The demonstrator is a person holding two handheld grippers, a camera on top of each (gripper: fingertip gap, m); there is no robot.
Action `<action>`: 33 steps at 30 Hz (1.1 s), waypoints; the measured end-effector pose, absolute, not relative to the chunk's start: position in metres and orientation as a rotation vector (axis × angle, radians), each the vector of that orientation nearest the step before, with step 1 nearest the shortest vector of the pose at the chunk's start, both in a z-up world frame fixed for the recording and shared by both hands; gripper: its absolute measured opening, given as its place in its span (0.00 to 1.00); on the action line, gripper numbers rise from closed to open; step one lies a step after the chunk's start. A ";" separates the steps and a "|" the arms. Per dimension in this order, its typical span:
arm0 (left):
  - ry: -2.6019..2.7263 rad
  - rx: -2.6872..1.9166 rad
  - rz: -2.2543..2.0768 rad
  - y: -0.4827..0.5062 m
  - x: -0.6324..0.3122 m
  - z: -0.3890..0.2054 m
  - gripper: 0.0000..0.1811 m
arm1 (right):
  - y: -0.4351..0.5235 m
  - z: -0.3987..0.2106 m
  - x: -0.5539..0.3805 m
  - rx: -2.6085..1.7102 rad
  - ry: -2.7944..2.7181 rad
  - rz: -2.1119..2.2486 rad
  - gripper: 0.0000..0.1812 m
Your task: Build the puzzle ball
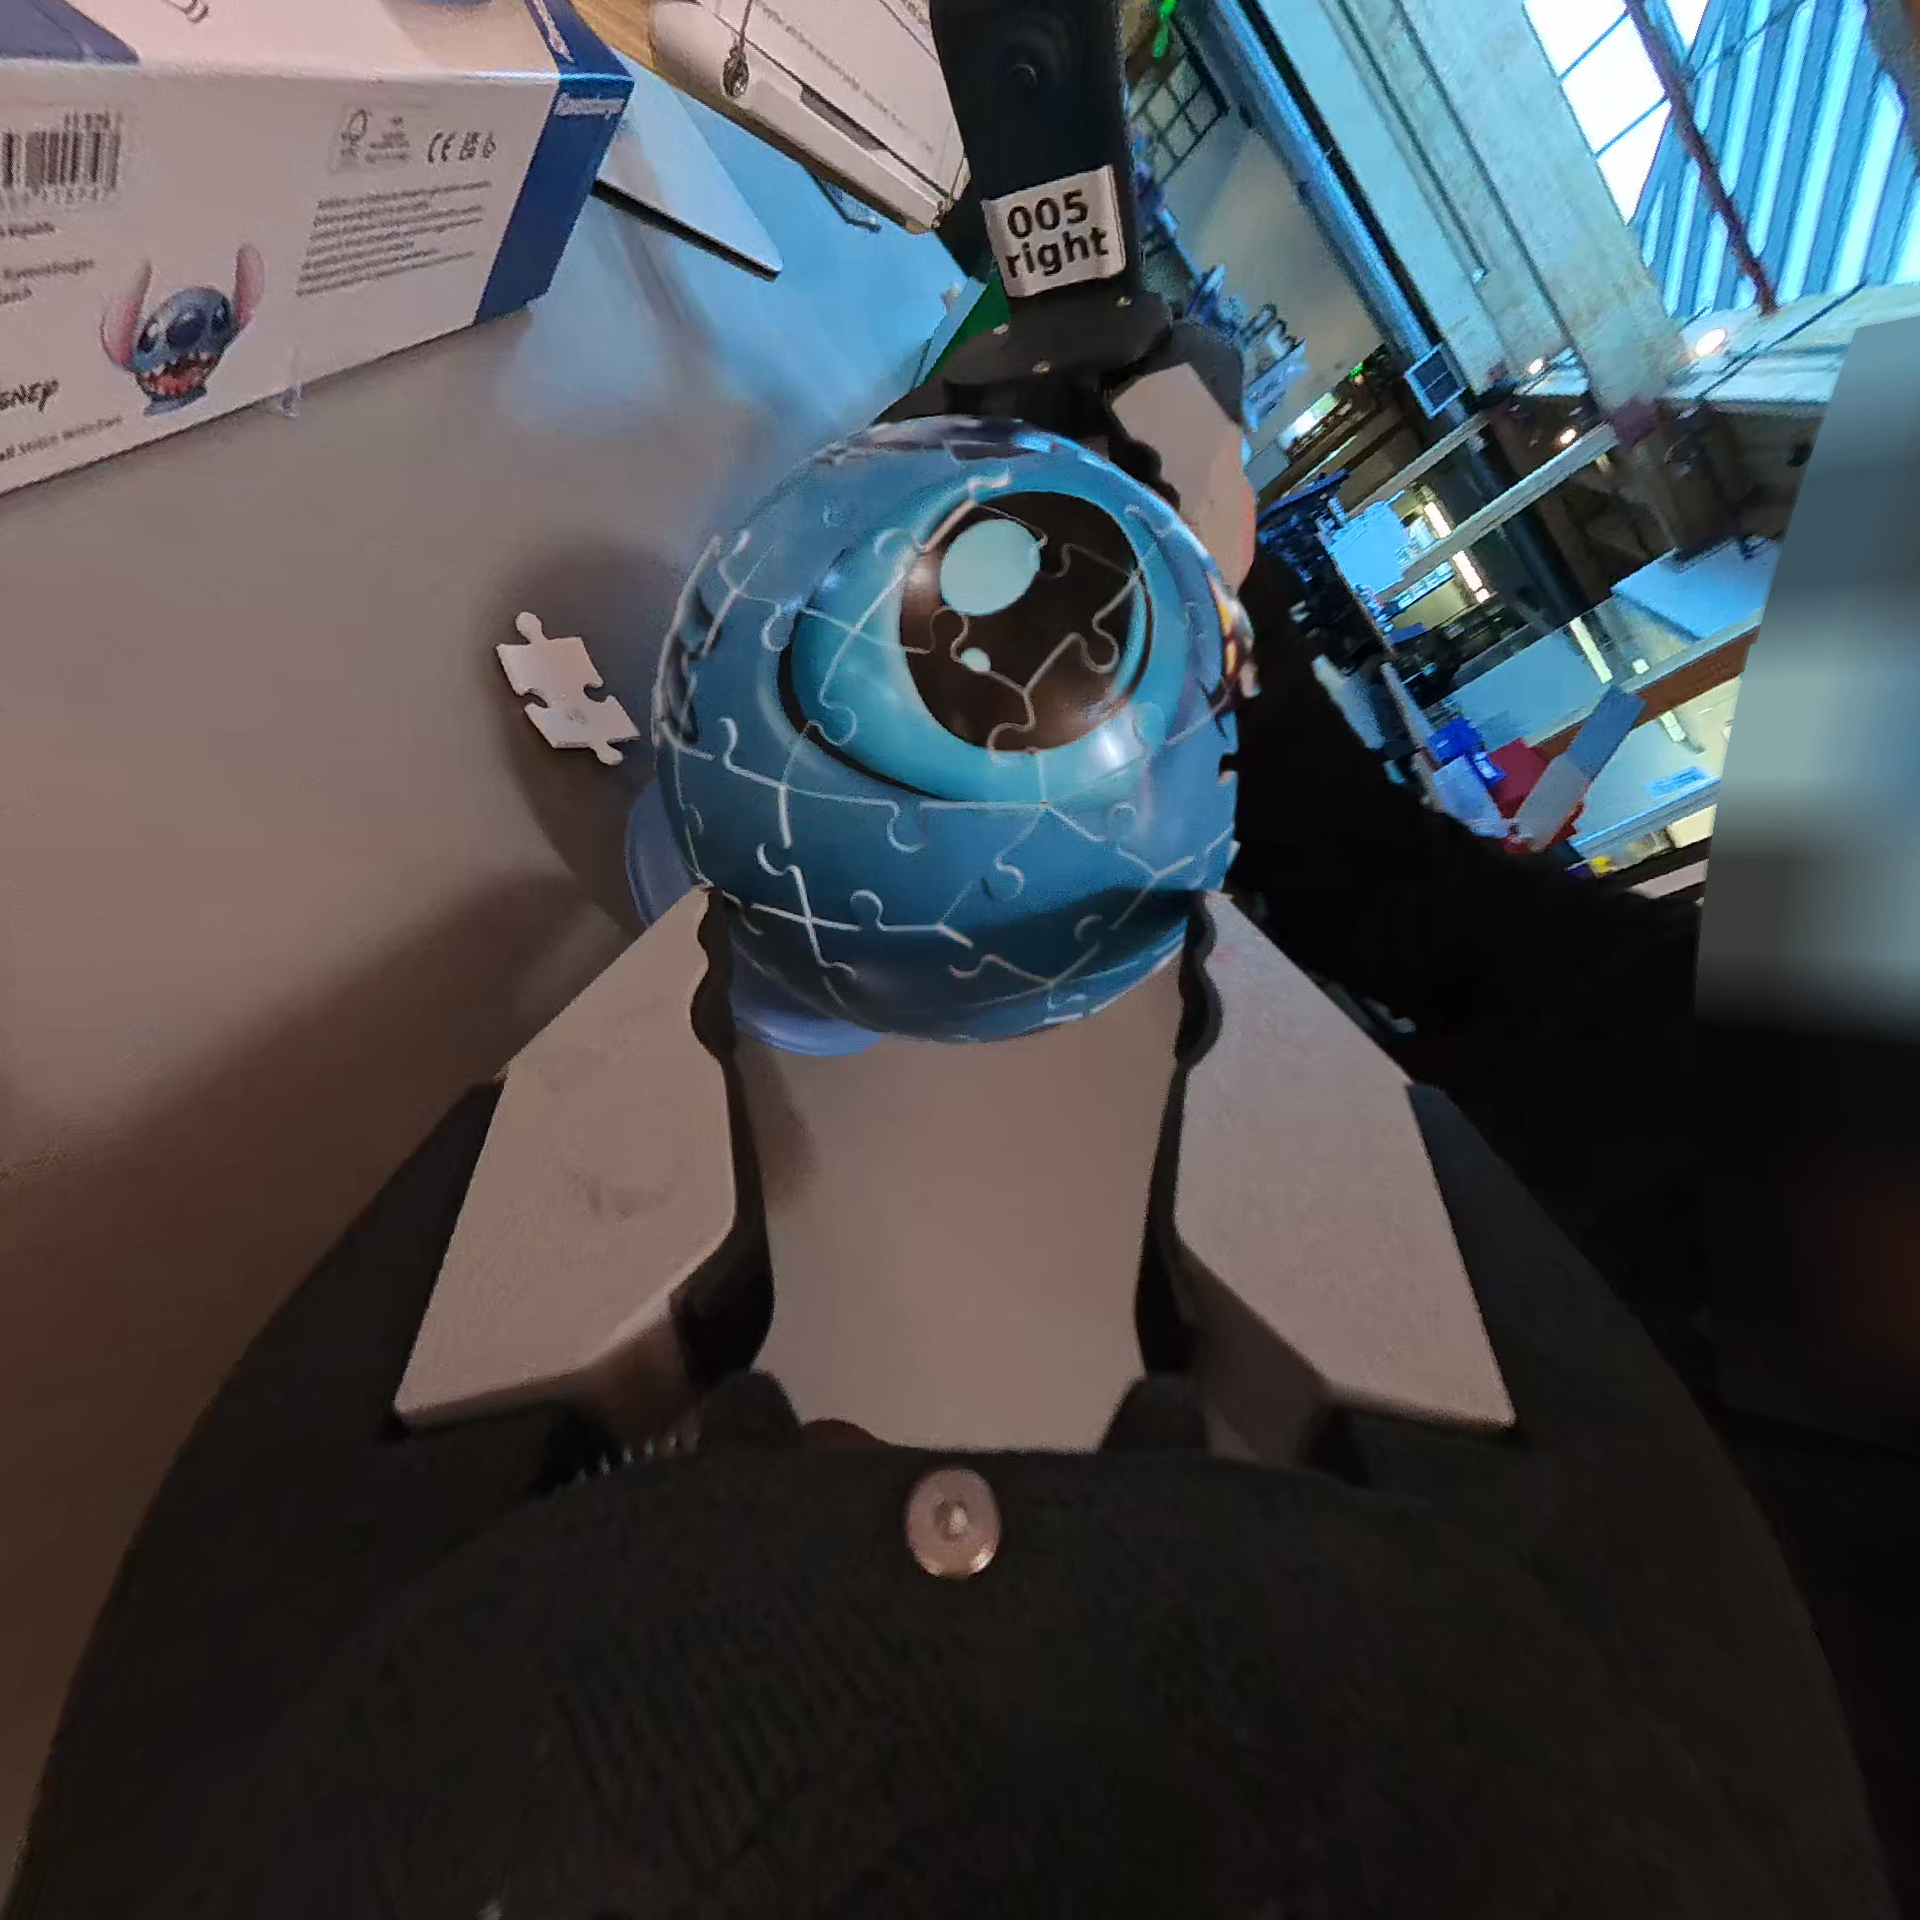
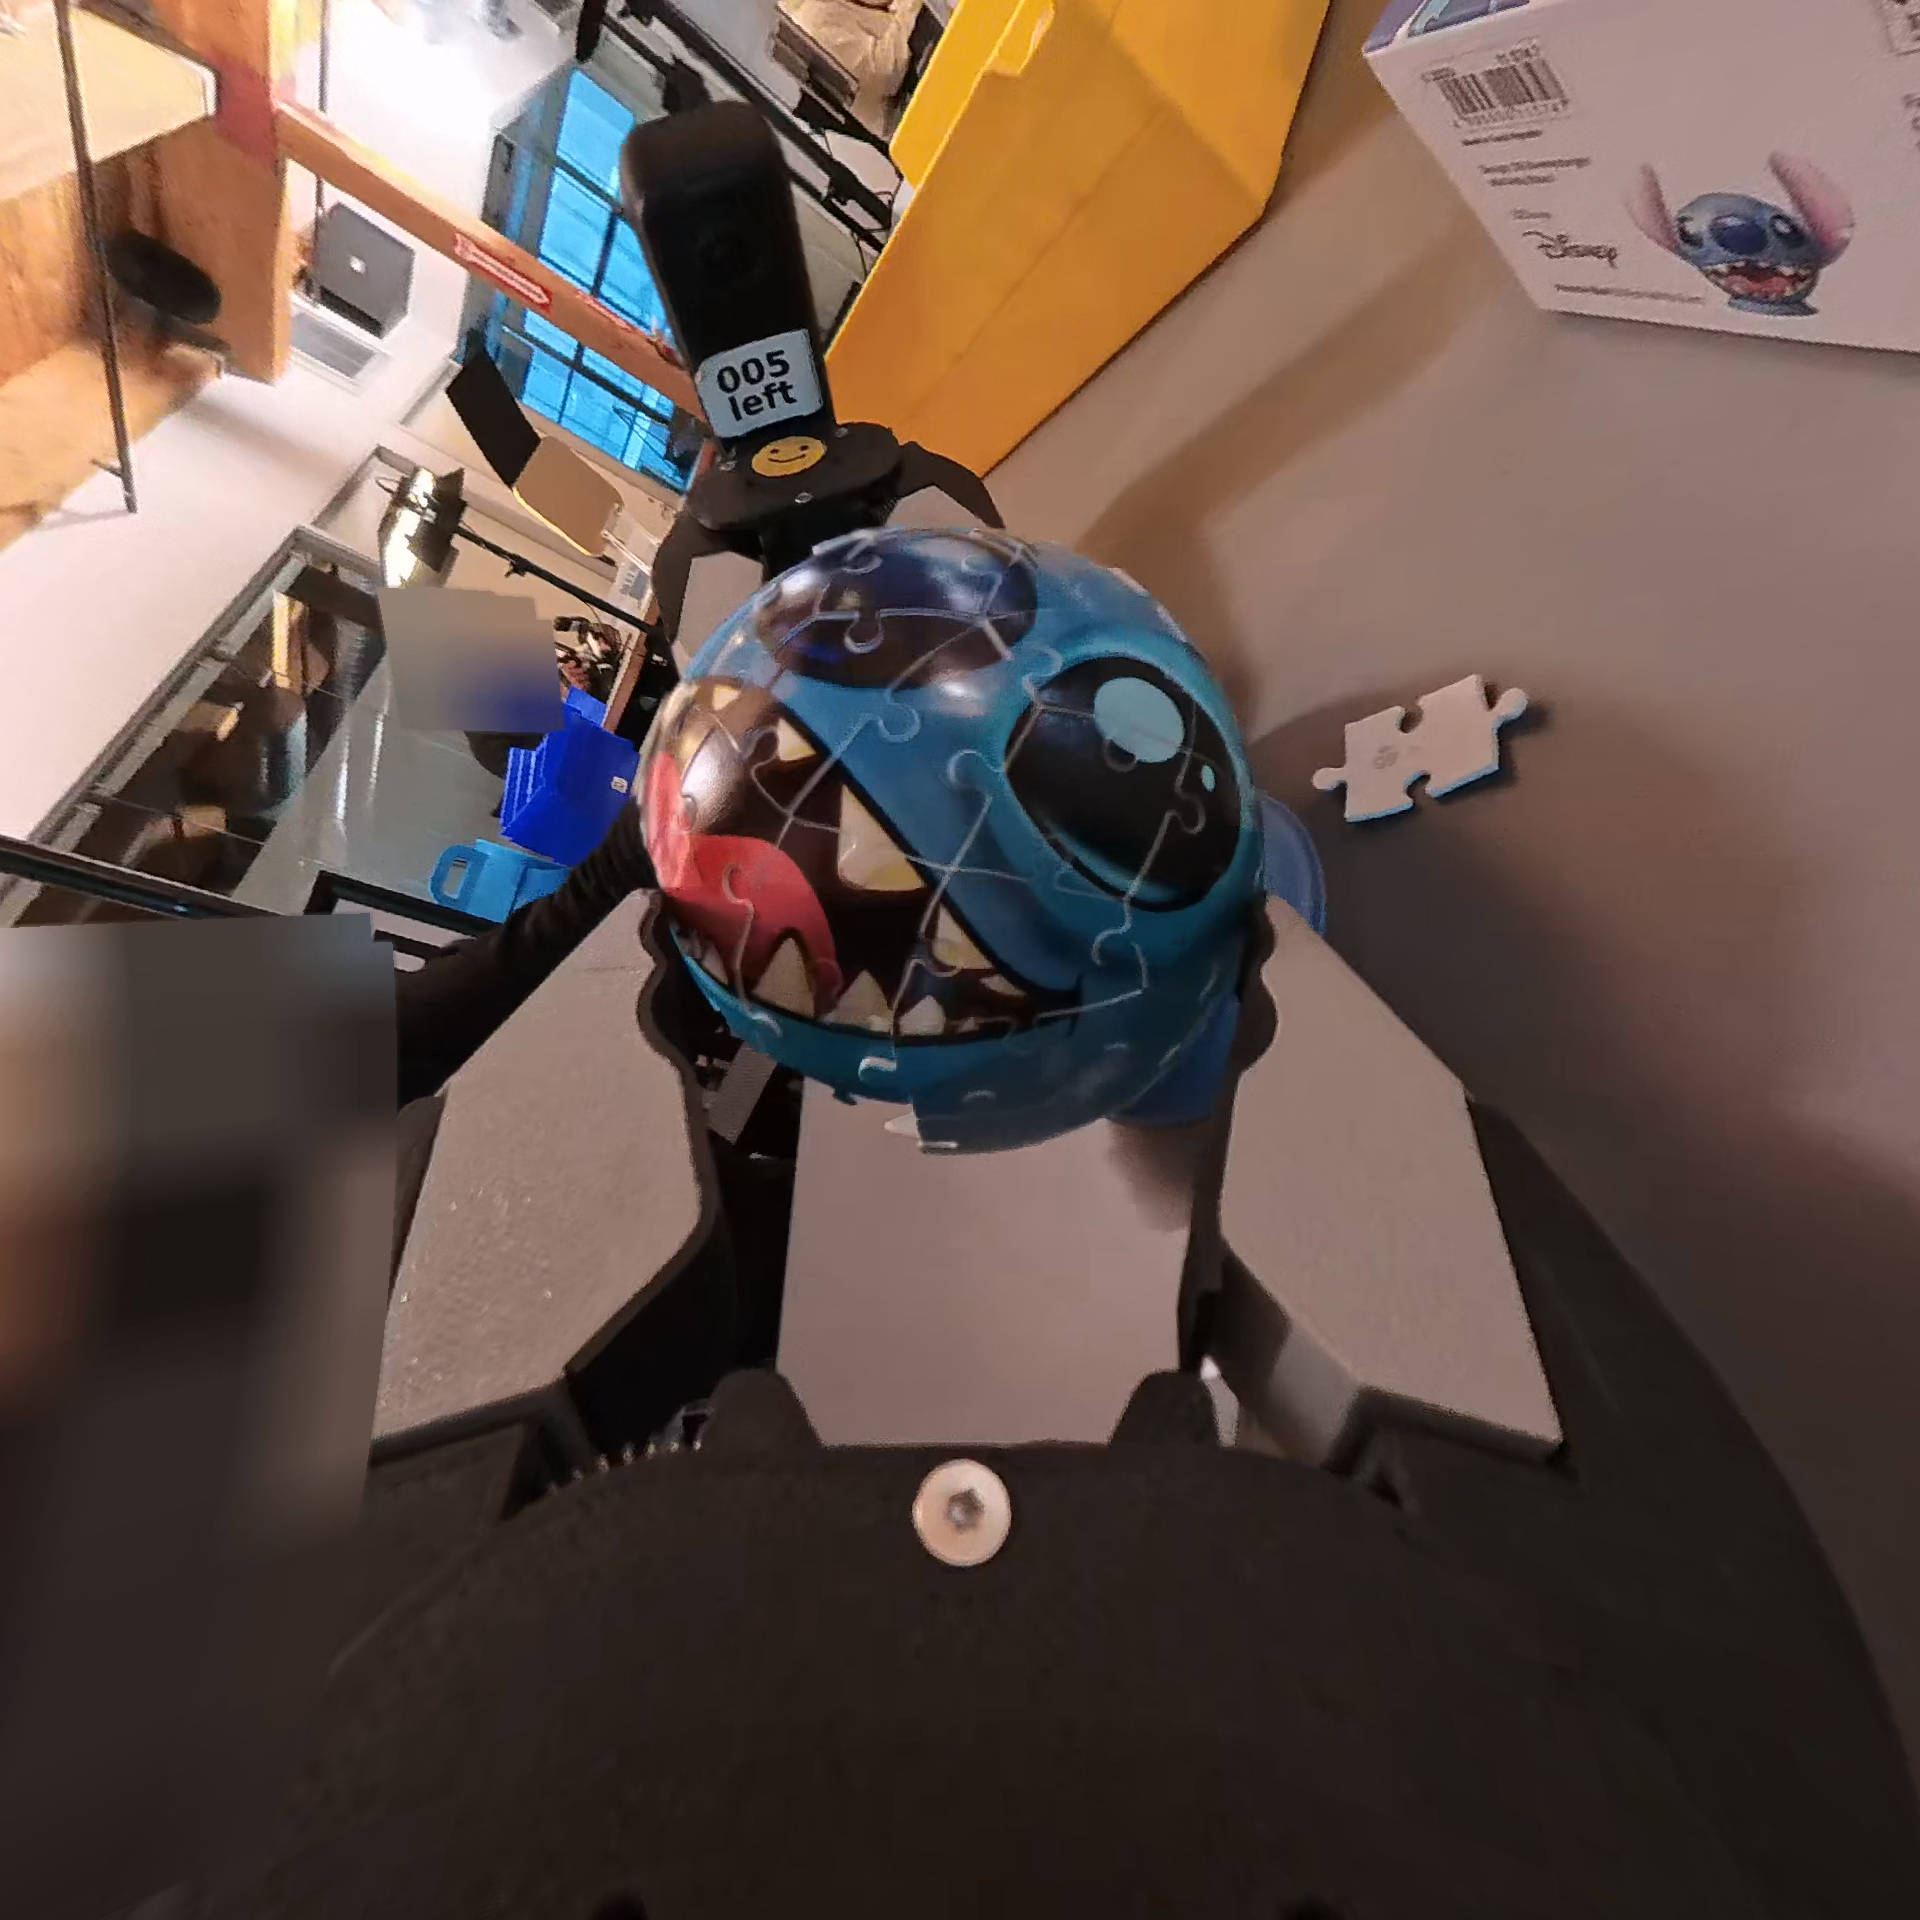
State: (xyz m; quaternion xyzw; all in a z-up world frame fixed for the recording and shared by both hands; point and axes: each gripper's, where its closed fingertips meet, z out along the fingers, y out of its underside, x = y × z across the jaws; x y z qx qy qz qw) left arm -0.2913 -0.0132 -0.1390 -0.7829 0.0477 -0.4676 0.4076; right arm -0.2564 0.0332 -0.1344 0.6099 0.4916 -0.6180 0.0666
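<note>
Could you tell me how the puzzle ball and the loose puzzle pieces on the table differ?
The puzzle ball is held up between both grippers; the loose pieces lie flat on the grey table. The ball shows its printed blue face with an eye and a mouth; the pieces show a plain white side with only a blue edge. The ball is a large assembled sphere; the pieces are a small joined pair. Both share interlocking tabs.
</note>
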 end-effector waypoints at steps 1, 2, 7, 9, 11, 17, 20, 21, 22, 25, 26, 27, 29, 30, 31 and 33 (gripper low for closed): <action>0.144 -1.974 -1.147 -0.013 -0.291 -0.139 0.47 | 0.032 -0.134 -0.257 1.840 1.503 -1.866 0.60; 0.163 -1.966 -1.112 -0.013 -0.291 -0.138 0.47 | 0.031 -0.134 -0.258 1.845 1.530 -1.868 0.60; 0.281 -1.907 -0.912 -0.009 -0.293 -0.132 0.49 | 0.025 -0.135 -0.264 1.864 1.756 -1.876 0.64; 0.332 -1.892 -0.841 -0.008 -0.295 -0.132 0.49 | 0.027 -0.131 -0.269 1.883 1.862 -1.924 0.64; 0.393 -1.874 -0.775 -0.008 -0.296 -0.135 0.49 | 0.029 -0.126 -0.273 1.891 1.993 -1.973 0.64; 0.528 -1.794 -0.656 -0.015 -0.291 -0.137 0.48 | 0.021 -0.118 -0.270 1.672 2.572 -2.114 0.61; 0.509 -1.737 -0.717 -0.021 -0.288 -0.126 0.49 | 0.020 -0.118 -0.266 1.653 2.611 -2.095 0.61; 0.482 -1.747 -0.730 -0.021 -0.291 -0.125 0.46 | 0.022 -0.118 -0.265 1.672 2.586 -2.076 0.60; 0.452 -1.769 -0.753 -0.021 -0.294 -0.126 0.46 | 0.024 -0.116 -0.264 1.686 2.548 -2.063 0.60; 0.341 -1.859 -0.859 -0.018 -0.302 -0.131 0.46 | 0.037 -0.112 -0.261 1.793 2.378 -2.024 0.58; 0.312 -1.895 -0.881 -0.017 -0.303 -0.135 0.46 | 0.038 -0.111 -0.258 1.797 2.303 -2.026 0.57; 0.294 -1.919 -0.903 -0.017 -0.303 -0.137 0.46 | 0.039 -0.110 -0.257 1.815 2.224 -2.023 0.56; 0.241 -1.908 -0.977 -0.016 -0.299 -0.132 0.45 | 0.043 -0.110 -0.255 1.860 2.042 -2.013 0.57; 0.184 -1.902 -1.039 -0.015 -0.299 -0.128 0.45 | 0.044 -0.106 -0.255 1.859 1.923 -2.042 0.55; 0.119 -1.891 -1.124 -0.015 -0.298 -0.124 0.45 | 0.046 -0.100 -0.255 1.852 1.783 -2.092 0.52; -0.051 -1.875 -1.257 -0.013 -0.303 -0.122 0.42 | 0.050 -0.096 -0.255 1.850 1.531 -2.115 0.49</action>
